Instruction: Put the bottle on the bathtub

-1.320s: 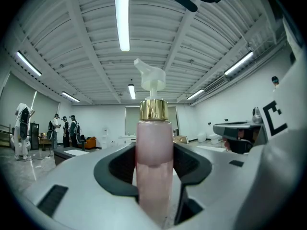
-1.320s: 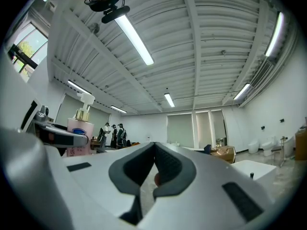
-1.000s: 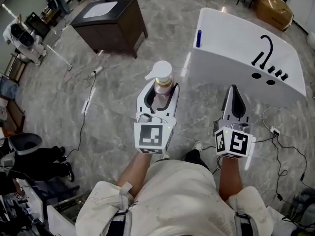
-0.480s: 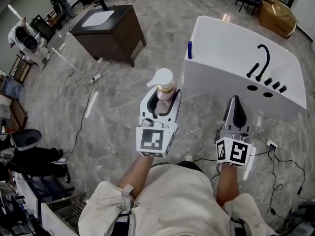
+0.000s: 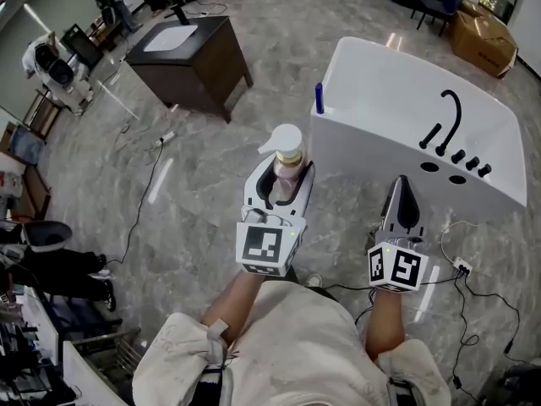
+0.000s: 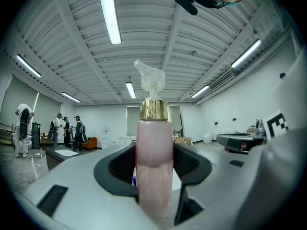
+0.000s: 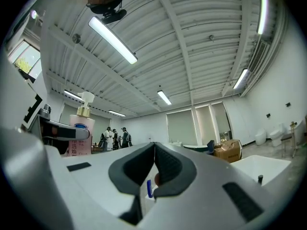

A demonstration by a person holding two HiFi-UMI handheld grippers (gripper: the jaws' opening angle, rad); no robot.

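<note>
Holding the pink pump bottle (image 6: 153, 166) upright over the floor (image 5: 203, 193) near the bathtub (image 5: 397, 74), left gripper (image 5: 282, 169) clamped on its body, right gripper (image 5: 403, 184) closed on nothing, we judge it stiff, slick and top-heavy: grip low on the body.

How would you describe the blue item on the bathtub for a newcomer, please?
Start at the white bathtub. At its rim corner nearest the dark cabinet stands a slim upright stick, the only blue thing there; the faucet is black.

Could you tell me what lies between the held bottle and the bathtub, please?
Only bare marble floor, seen in the head view, separates the bottle from the bathtub.
</note>
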